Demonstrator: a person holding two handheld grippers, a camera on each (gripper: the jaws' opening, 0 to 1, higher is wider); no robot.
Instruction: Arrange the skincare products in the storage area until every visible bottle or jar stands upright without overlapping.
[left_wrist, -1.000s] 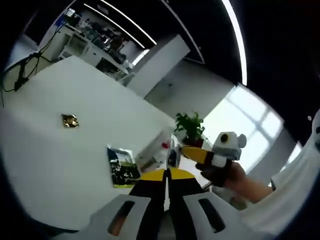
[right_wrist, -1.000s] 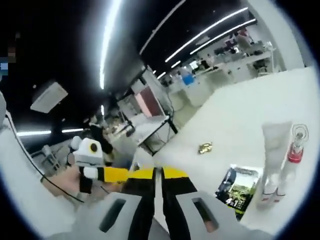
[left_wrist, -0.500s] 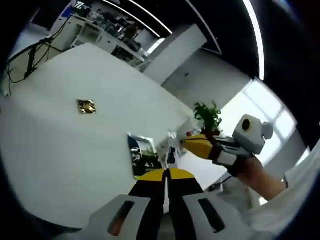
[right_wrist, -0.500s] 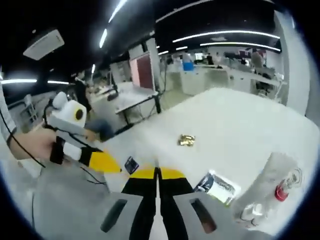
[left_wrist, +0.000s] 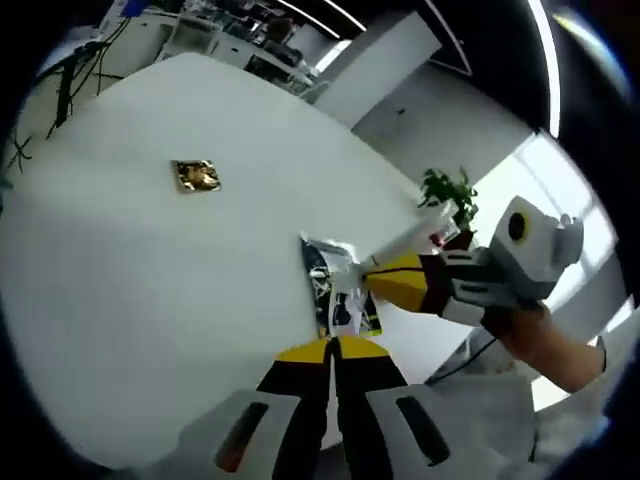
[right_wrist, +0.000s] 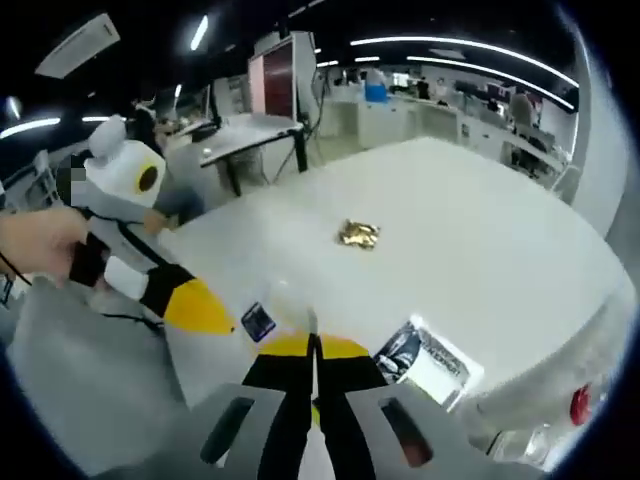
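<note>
Here the left tongs (left_wrist: 331, 352) are pointing out over a white counter (left_wrist: 150, 260), their yellow-tipped jaws pressed together with nothing between them. Just beyond their tips a flat printed packet (left_wrist: 340, 295) is lying on the counter, and this packet serves as the landmark for the rest. Well beyond the packet, toward the middle of the counter, a small gold wrapper (left_wrist: 196, 176) is sitting alone. Beside the packet, the right tongs (left_wrist: 385, 277) are reaching in from the side, held by a hand (left_wrist: 545, 335), with their yellow tips hovering at the packet's far edge; whether they are touching it cannot be told. Behind the packet a clear bottle with a red cap (left_wrist: 432, 222) is standing near a potted plant (left_wrist: 452, 192). In the right gripper view the right tongs (right_wrist: 312, 350) are likewise closed and empty, the packet (right_wrist: 428, 358) is lying just beside their tips, the gold wrapper (right_wrist: 357, 234) is resting farther out, and the left tongs (right_wrist: 205, 310) are coming in from the side. Near the packet, at the counter's edge, a blurred clear bottle with a red cap (right_wrist: 560, 415) is showing; whether it is upright cannot be told.
</note>
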